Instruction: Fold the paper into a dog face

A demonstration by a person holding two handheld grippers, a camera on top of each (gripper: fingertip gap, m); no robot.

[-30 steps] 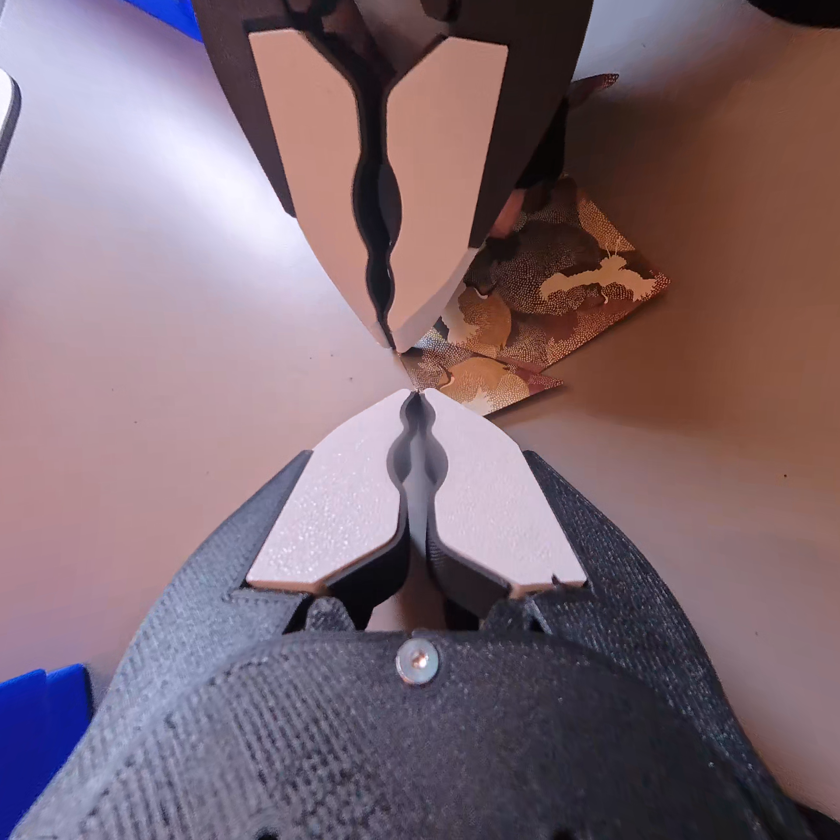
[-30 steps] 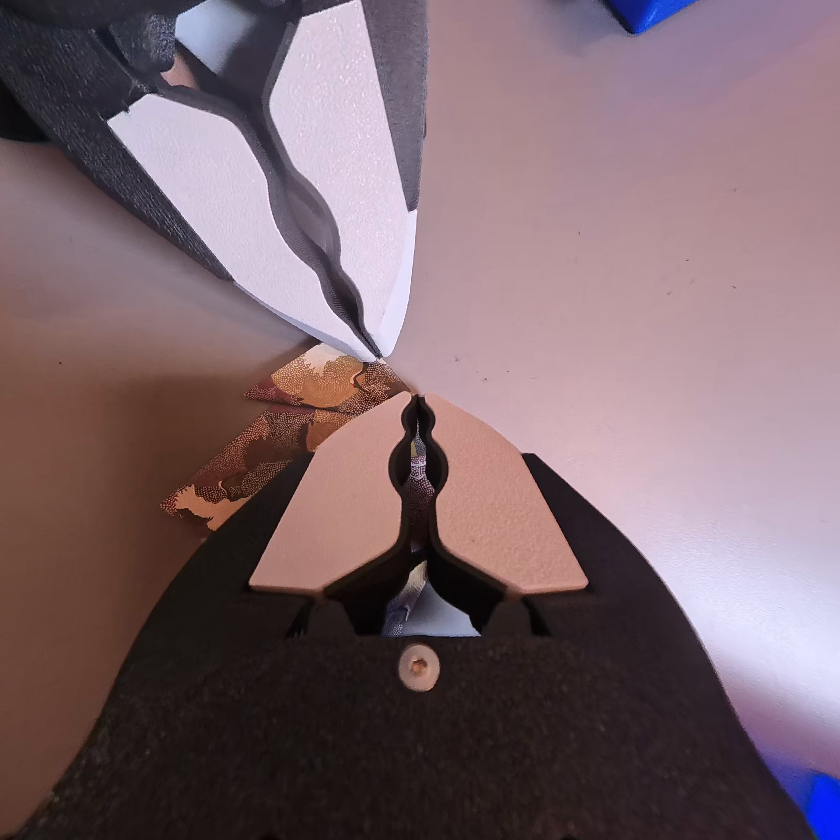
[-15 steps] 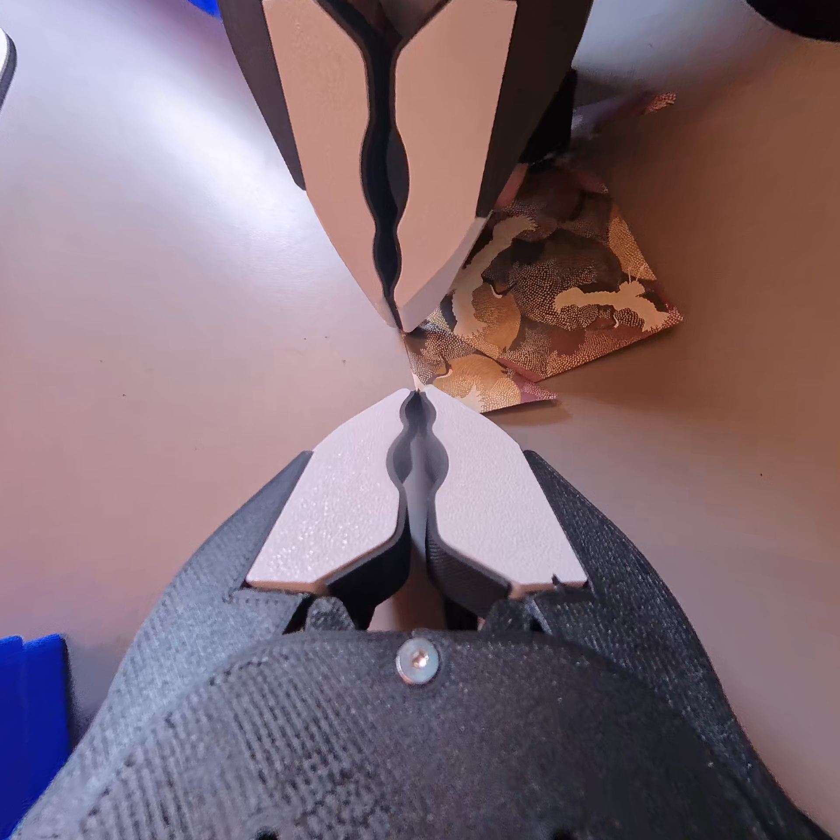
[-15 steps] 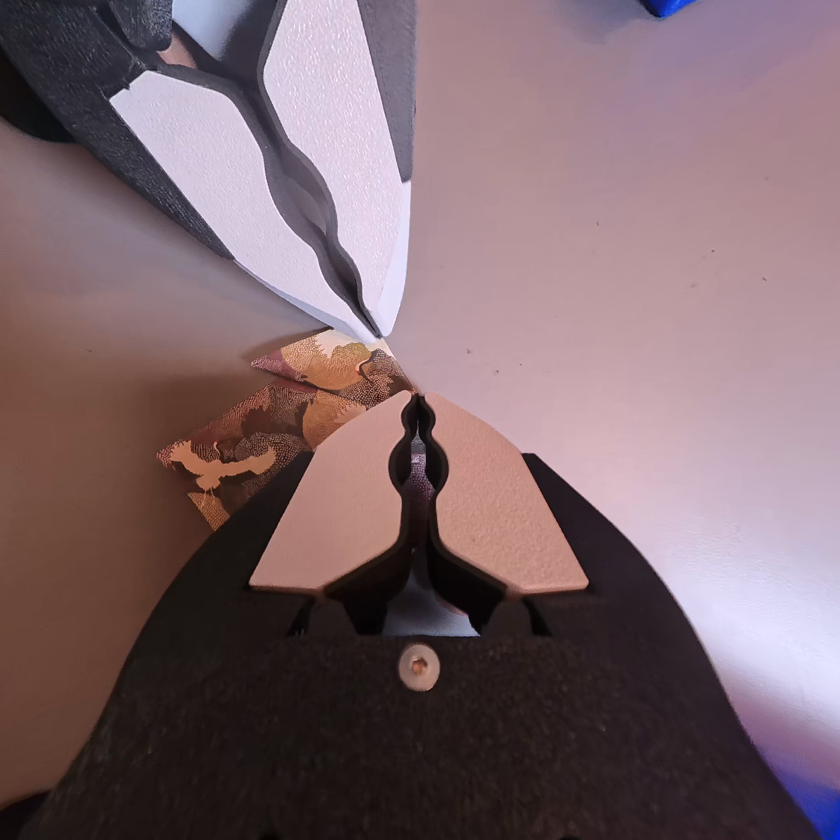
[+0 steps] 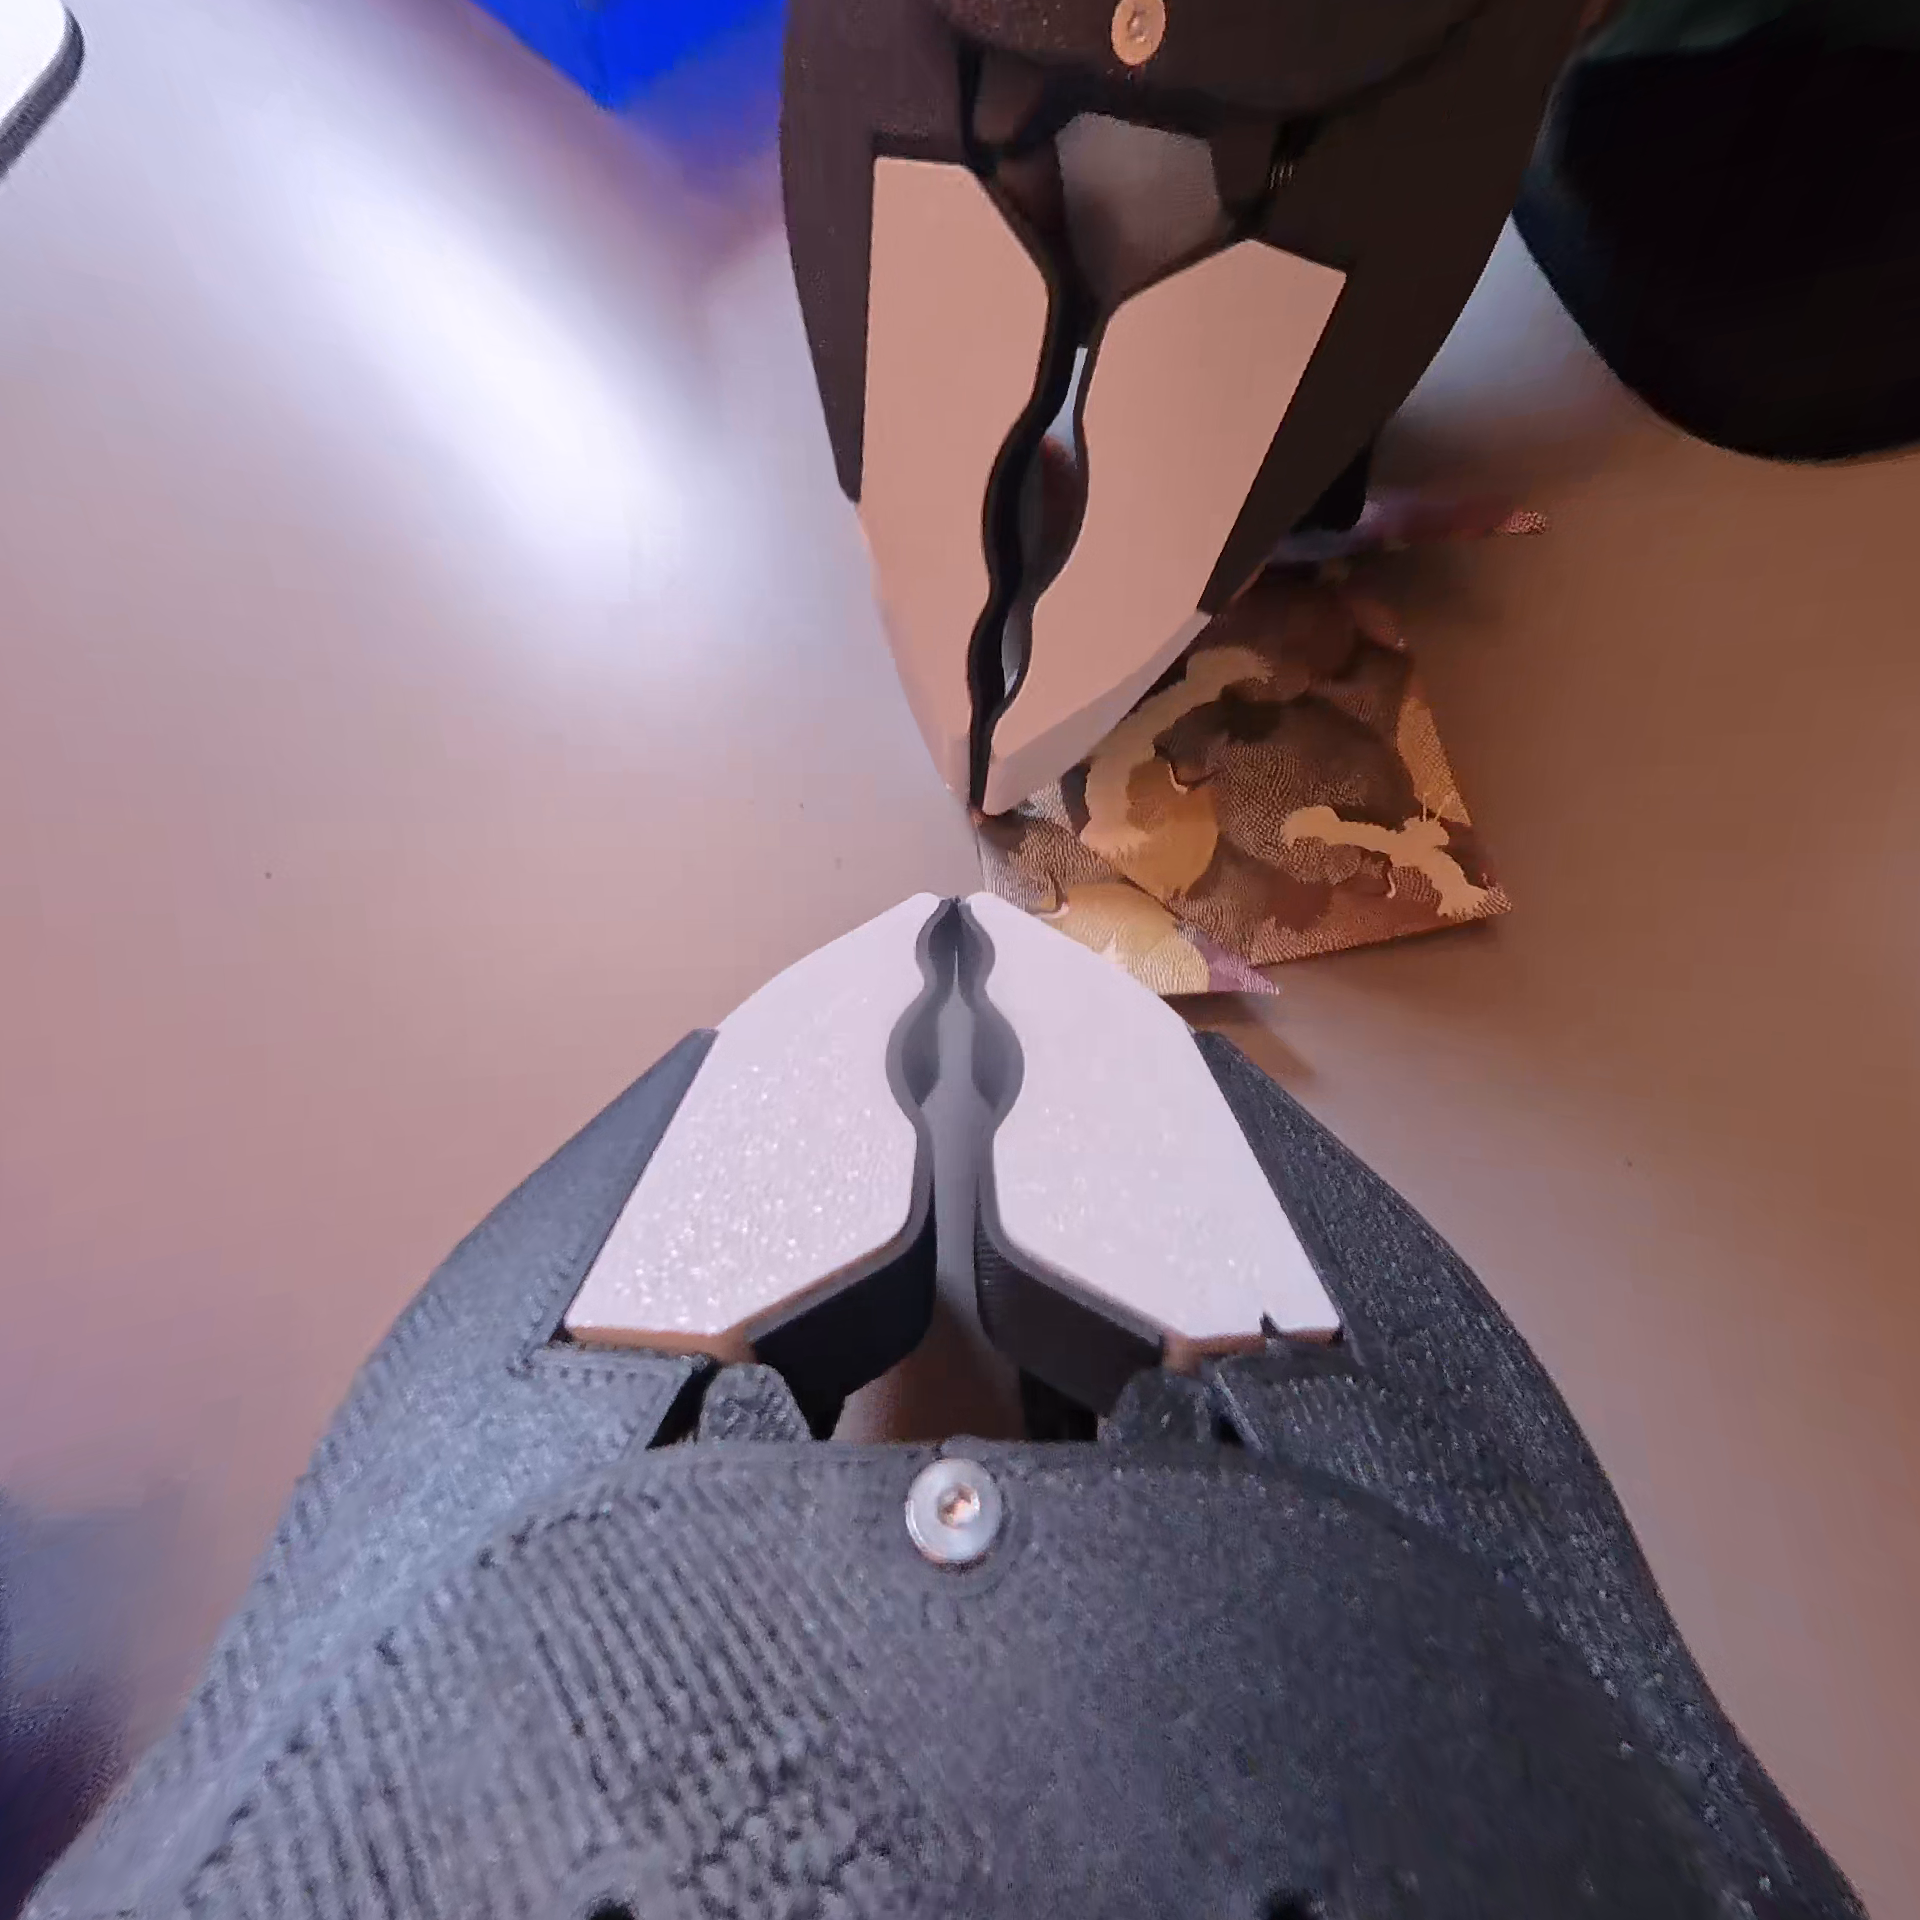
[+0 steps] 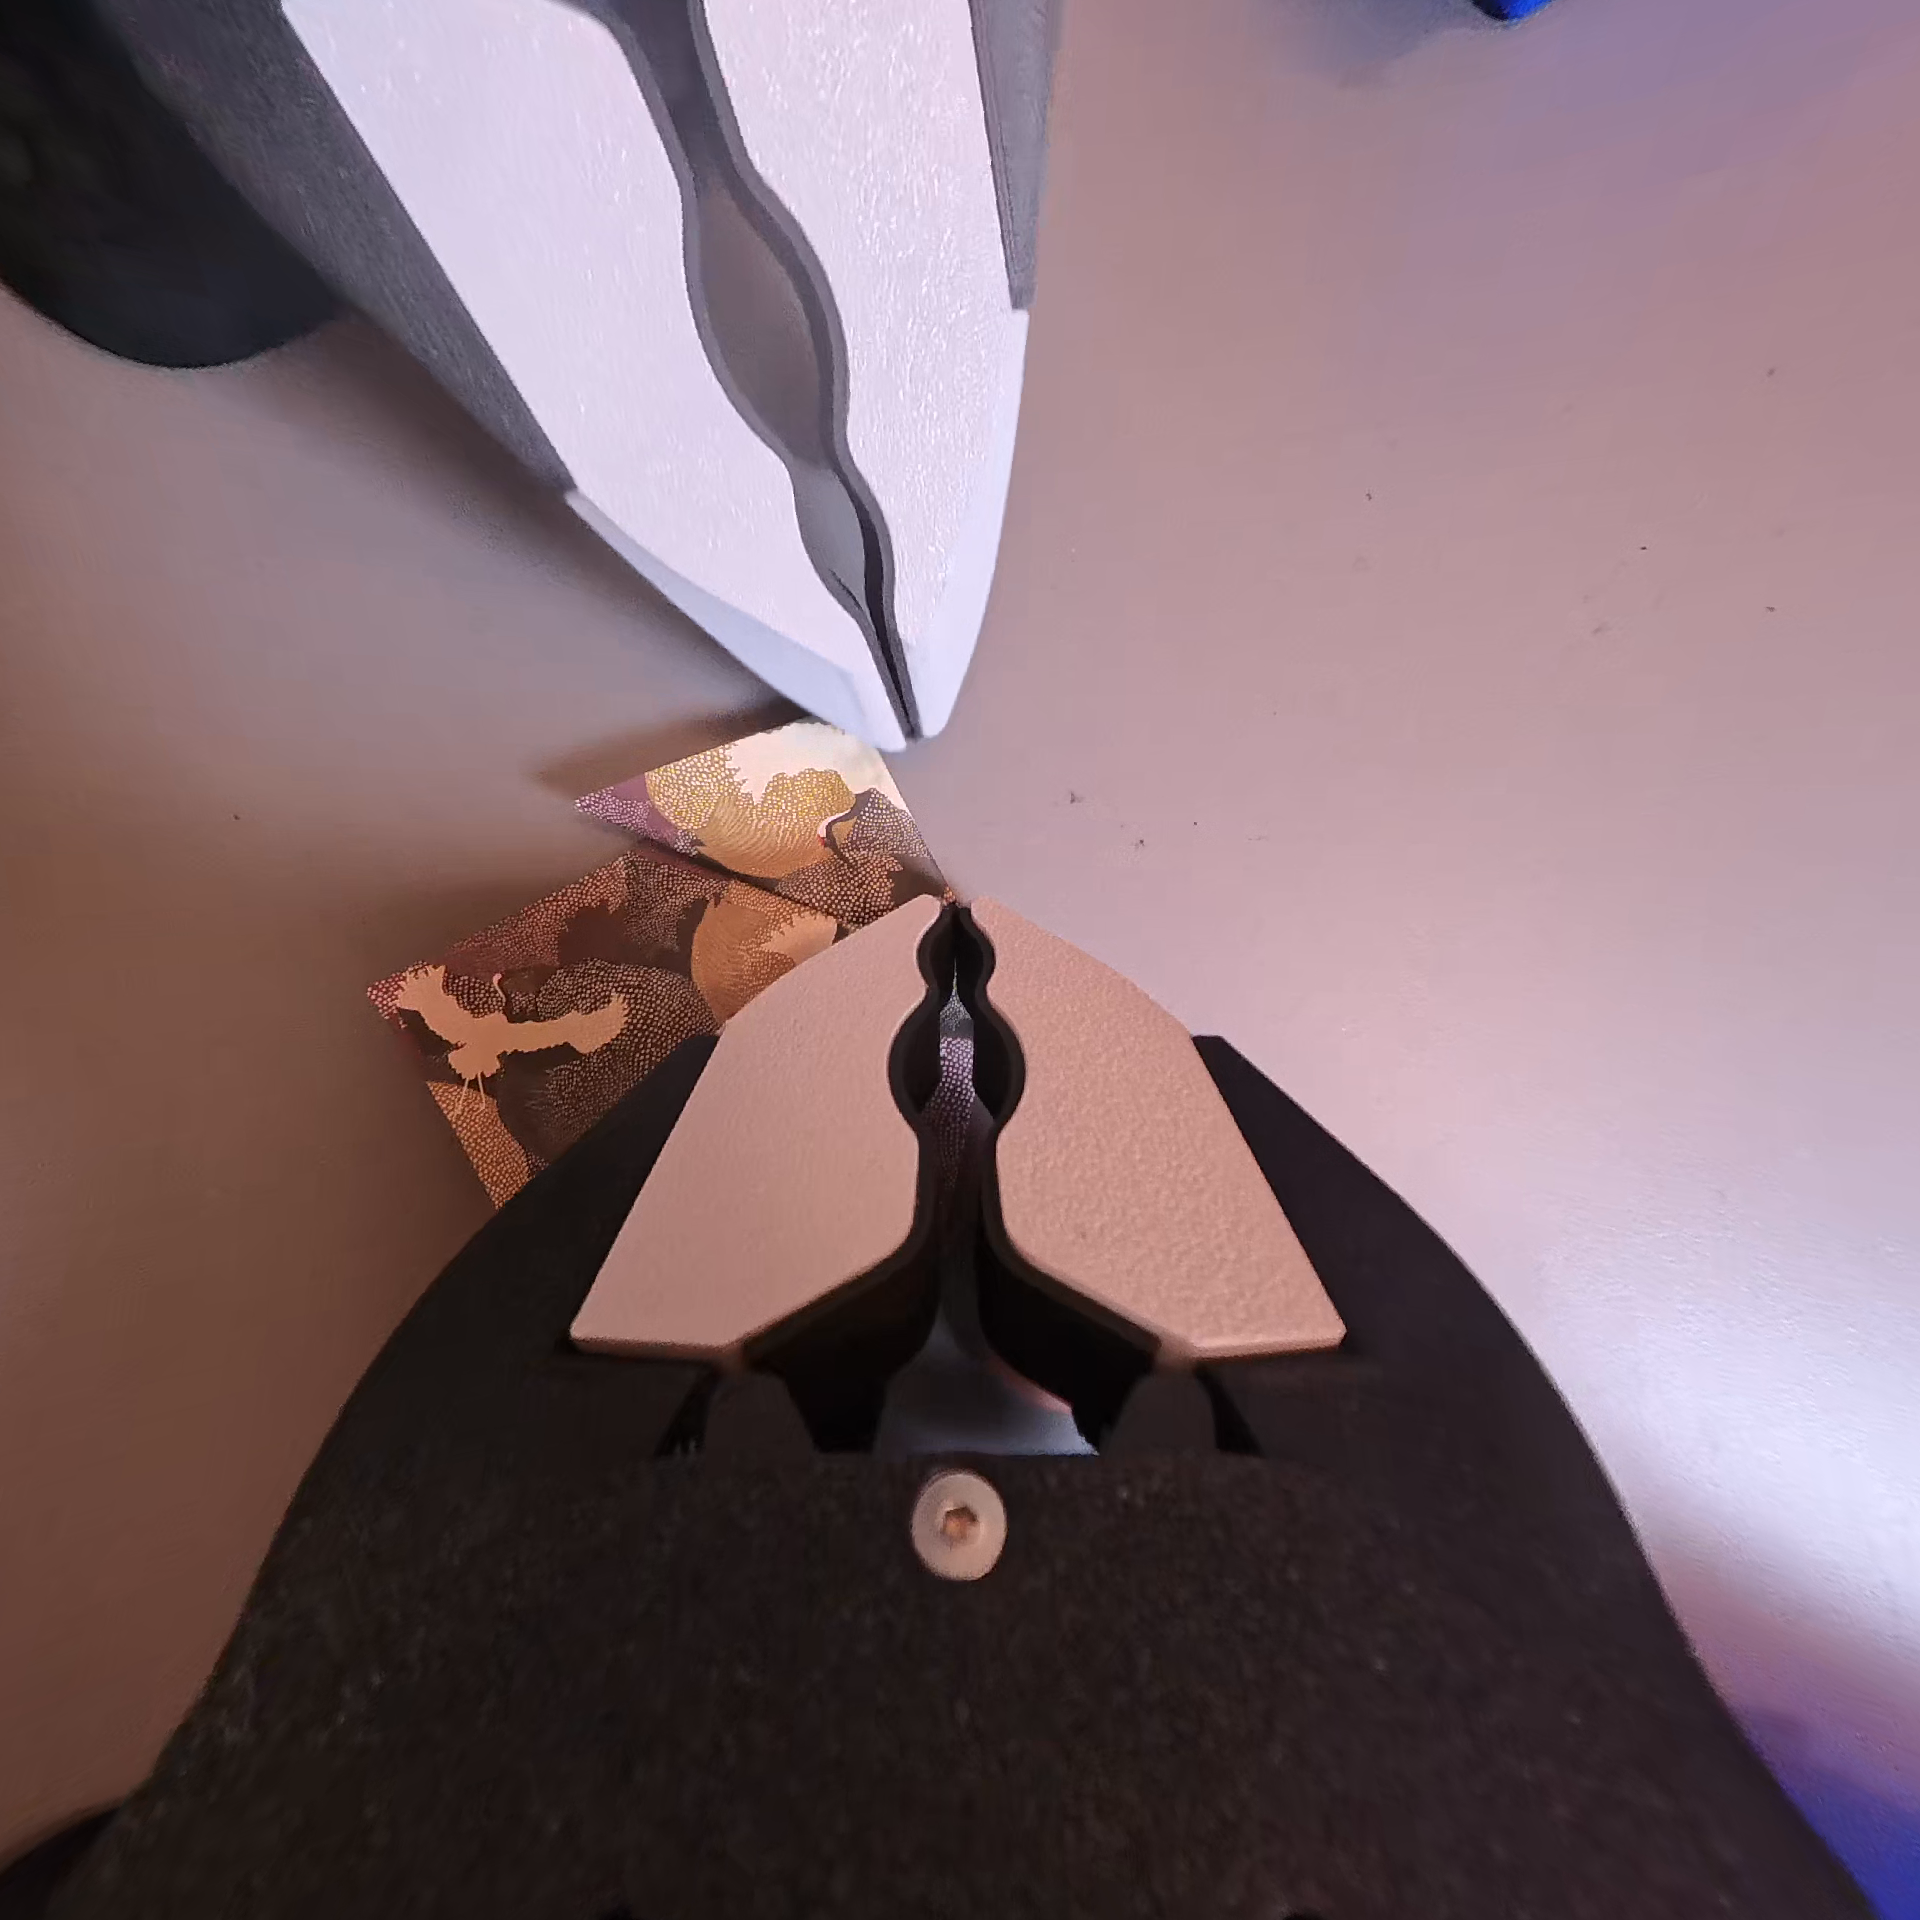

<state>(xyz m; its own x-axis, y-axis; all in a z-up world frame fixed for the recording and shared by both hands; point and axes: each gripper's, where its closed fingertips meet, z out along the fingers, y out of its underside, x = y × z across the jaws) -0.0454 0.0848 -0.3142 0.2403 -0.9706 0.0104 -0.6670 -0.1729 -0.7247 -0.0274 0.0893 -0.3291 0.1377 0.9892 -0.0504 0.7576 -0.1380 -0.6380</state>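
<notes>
Tilting back, right tool [image 5: 982, 805] stays on paper [image 5: 1278, 831].

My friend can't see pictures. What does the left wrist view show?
Two shut grippers meet tip to tip over folded patterned paper on a plain table: the left gripper below, the right gripper above, pressing the paper's corner.

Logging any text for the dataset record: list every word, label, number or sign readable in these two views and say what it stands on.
None: no writing shows in either view.
The folded paper carries only a printed crane-and-cloud pattern.
The left gripper, right gripper and table bear no marks.
</notes>
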